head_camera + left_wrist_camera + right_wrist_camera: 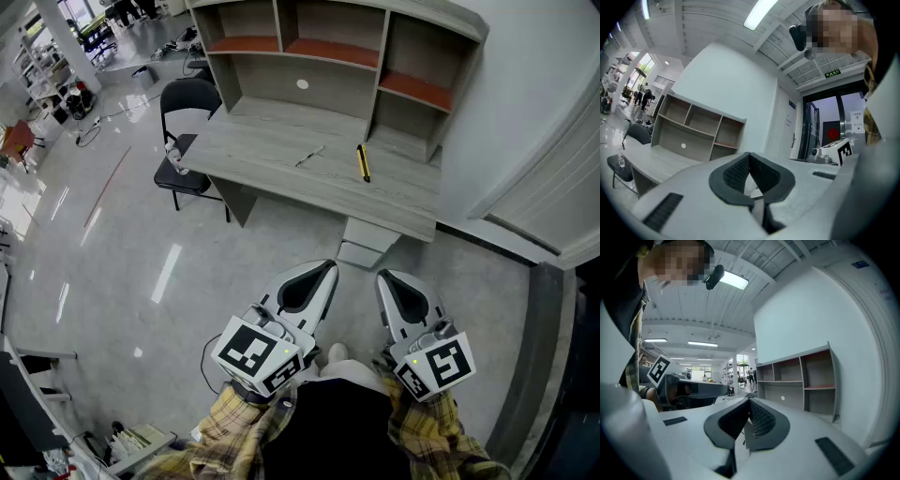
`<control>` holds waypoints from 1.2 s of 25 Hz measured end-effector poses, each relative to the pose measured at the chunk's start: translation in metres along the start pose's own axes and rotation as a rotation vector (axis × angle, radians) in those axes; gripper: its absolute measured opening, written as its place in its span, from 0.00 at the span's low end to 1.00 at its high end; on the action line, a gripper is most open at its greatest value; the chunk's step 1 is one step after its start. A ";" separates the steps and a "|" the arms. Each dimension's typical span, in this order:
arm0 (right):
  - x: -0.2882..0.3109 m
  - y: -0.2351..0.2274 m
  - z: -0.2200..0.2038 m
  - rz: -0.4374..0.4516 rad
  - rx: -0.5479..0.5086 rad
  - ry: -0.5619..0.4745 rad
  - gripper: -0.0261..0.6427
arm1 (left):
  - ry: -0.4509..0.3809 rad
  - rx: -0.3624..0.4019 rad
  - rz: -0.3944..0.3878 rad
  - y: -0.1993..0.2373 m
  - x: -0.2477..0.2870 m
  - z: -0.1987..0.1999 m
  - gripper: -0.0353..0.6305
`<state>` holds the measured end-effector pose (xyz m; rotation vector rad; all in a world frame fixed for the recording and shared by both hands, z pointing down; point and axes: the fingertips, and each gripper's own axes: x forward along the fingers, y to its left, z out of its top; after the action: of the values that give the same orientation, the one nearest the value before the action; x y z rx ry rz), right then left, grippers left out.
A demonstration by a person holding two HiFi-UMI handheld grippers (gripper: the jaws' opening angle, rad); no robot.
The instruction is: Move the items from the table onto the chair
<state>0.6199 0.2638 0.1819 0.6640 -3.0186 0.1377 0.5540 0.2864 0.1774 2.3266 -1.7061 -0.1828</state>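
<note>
A grey wooden table point(272, 141) with a shelf unit on top stands ahead of me. On it lie a yellow and black pen-like tool point(363, 162) and a thin silvery item point(309, 157). A black chair point(190, 98) stands at the table's left end, with a small bottle point(172, 153) on its seat. My left gripper point(327, 268) and right gripper point(385, 277) are held low over the floor, well short of the table. Both are shut with nothing between their jaws, as the left gripper view point(750, 155) and the right gripper view point(750, 402) also show.
The shelf unit point(337, 56) has open compartments with reddish boards. A pale box point(366, 242) sits on the floor under the table's front edge. A white wall and a door frame point(553, 187) close off the right. Cables and racks lie far left.
</note>
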 end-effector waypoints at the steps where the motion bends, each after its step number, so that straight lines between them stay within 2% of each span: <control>1: 0.000 -0.001 0.000 0.002 0.001 -0.001 0.07 | 0.001 0.001 0.002 0.000 0.002 -0.001 0.06; 11: -0.006 -0.024 0.003 0.007 0.063 -0.040 0.07 | -0.022 -0.016 0.046 0.004 0.019 0.001 0.06; 22: -0.010 -0.058 -0.006 0.059 0.107 -0.056 0.06 | -0.047 0.006 0.157 0.018 0.037 0.001 0.06; 30: 0.023 -0.068 -0.016 0.112 0.111 -0.027 0.07 | -0.058 -0.010 0.219 0.058 0.046 0.002 0.06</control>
<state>0.6283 0.1941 0.2041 0.5077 -3.0928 0.3050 0.5148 0.2256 0.1934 2.1258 -1.9668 -0.2186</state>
